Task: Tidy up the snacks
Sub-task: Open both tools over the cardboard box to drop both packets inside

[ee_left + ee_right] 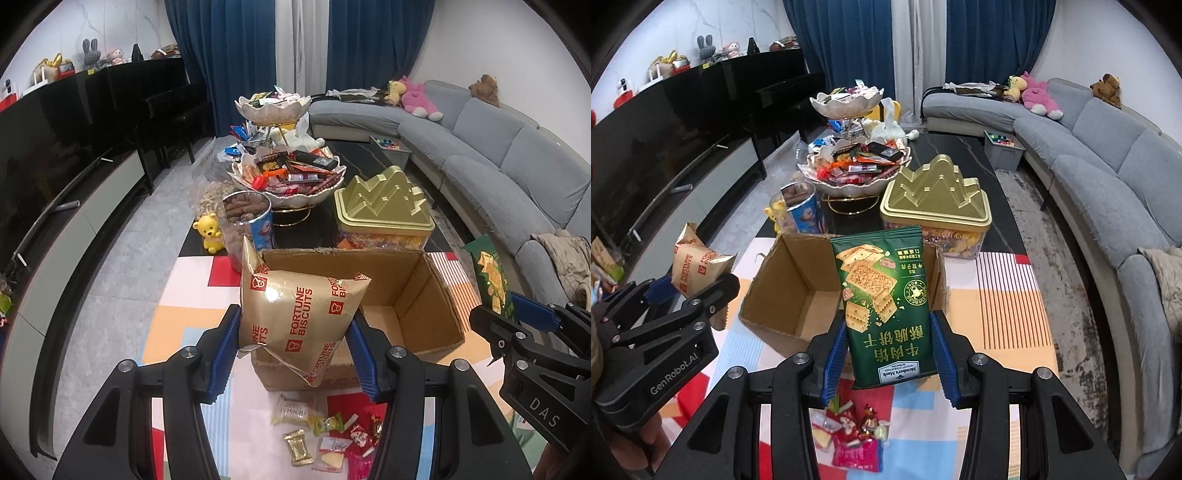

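Note:
My left gripper (293,332) is shut on a gold "Fortune Biscuits" bag (291,295), which stands upright between the blue pads just over the near left corner of an open cardboard box (417,295). My right gripper (889,332) is shut on a green cracker bag (882,295), held upside down in front of the same box (790,291). Each gripper appears in the other's view: the right gripper (513,317) with its green bag (493,280), and the left gripper (690,291) with its gold bag (696,266). The box looks empty inside.
Several small wrapped snacks (325,439) (849,435) lie on the colourful mat below the grippers. Beyond the box stand a gold mountain-lid tin (384,210), a clear nut jar (245,221), a yellow bear (210,232) and a tiered snack bowl (291,177). A grey sofa (517,166) curves along the right.

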{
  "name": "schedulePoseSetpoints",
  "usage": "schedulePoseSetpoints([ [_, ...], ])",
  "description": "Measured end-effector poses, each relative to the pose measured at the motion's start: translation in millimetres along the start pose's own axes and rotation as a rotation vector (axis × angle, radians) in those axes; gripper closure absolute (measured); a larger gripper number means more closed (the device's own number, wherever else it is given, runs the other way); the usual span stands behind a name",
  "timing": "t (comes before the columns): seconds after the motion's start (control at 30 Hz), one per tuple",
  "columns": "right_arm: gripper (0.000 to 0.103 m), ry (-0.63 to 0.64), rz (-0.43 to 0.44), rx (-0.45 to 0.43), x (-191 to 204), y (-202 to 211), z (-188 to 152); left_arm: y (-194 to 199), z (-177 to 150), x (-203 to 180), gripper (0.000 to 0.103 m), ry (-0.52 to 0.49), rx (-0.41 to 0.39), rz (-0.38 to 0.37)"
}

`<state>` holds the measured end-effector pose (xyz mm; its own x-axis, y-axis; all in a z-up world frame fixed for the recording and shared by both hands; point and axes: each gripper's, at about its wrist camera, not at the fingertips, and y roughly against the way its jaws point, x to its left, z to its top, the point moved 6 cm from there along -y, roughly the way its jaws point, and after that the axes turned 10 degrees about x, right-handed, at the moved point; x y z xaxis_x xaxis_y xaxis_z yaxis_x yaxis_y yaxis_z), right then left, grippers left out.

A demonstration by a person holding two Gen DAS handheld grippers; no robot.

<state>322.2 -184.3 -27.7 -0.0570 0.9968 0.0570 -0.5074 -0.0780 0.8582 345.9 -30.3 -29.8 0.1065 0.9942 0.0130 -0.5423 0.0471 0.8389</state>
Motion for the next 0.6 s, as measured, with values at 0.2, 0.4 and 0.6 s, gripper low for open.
schedulePoseSetpoints([
  [0.2, 0.058, -0.011, 0.006, 0.0, -1, -11, 15, -14, 14, 1, 0.048, -0.003, 0.005, 0.01],
  [0.4, 0.058, -0.017, 0.016, 0.021, 0, -26, 27, -29, 26, 4, 0.048, 0.004, 0.016, 0.016],
  [0.6, 0.058, -0.007, 0.006, 0.043, 3, -42, 34, -45, 27, 7, 0.048, 0.018, 0.05, 0.014],
])
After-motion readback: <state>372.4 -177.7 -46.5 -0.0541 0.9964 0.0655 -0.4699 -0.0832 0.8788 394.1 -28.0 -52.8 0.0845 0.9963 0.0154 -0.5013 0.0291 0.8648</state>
